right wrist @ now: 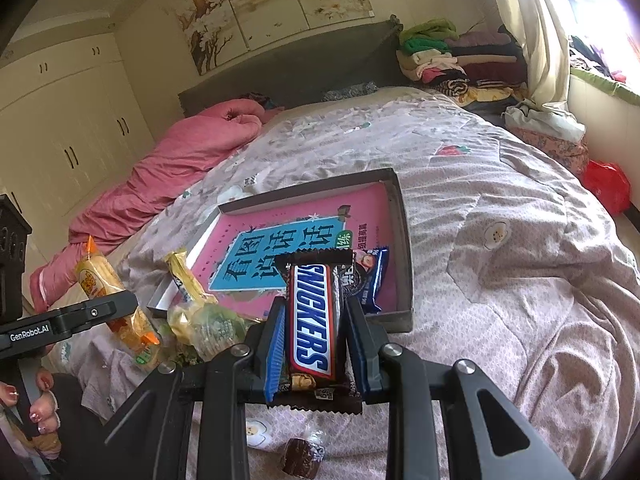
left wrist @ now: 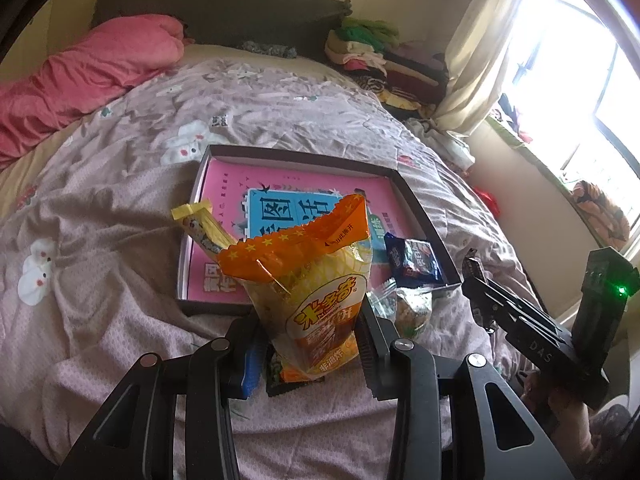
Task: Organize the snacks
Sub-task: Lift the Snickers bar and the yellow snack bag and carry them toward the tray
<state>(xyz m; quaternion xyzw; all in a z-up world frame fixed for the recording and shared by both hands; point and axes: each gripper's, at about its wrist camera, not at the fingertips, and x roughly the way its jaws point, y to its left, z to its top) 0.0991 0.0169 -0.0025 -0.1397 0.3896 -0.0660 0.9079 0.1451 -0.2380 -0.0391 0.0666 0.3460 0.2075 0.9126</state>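
Note:
My left gripper (left wrist: 310, 344) is shut on an orange and yellow rice cracker bag (left wrist: 316, 280), held upright just in front of the shallow dark box (left wrist: 416, 204) with a pink book inside. My right gripper (right wrist: 314, 344) is shut on a Snickers bar (right wrist: 314, 316), held near the box's (right wrist: 404, 240) front right corner. A blue cookie packet (left wrist: 416, 260) lies in the box; it also shows in the right wrist view (right wrist: 370, 276). A yellow wafer bar (left wrist: 204, 228) leans on the box's left edge. A clear packet with a green snack (left wrist: 412, 308) lies on the quilt.
The box sits on a bed with a pink-grey quilt (left wrist: 120, 200). A pink duvet (left wrist: 80, 80) lies far left, folded clothes (left wrist: 384, 60) at the far right corner. A small dark round sweet (right wrist: 300, 456) lies on the quilt below my right gripper. The window (left wrist: 580, 100) is right.

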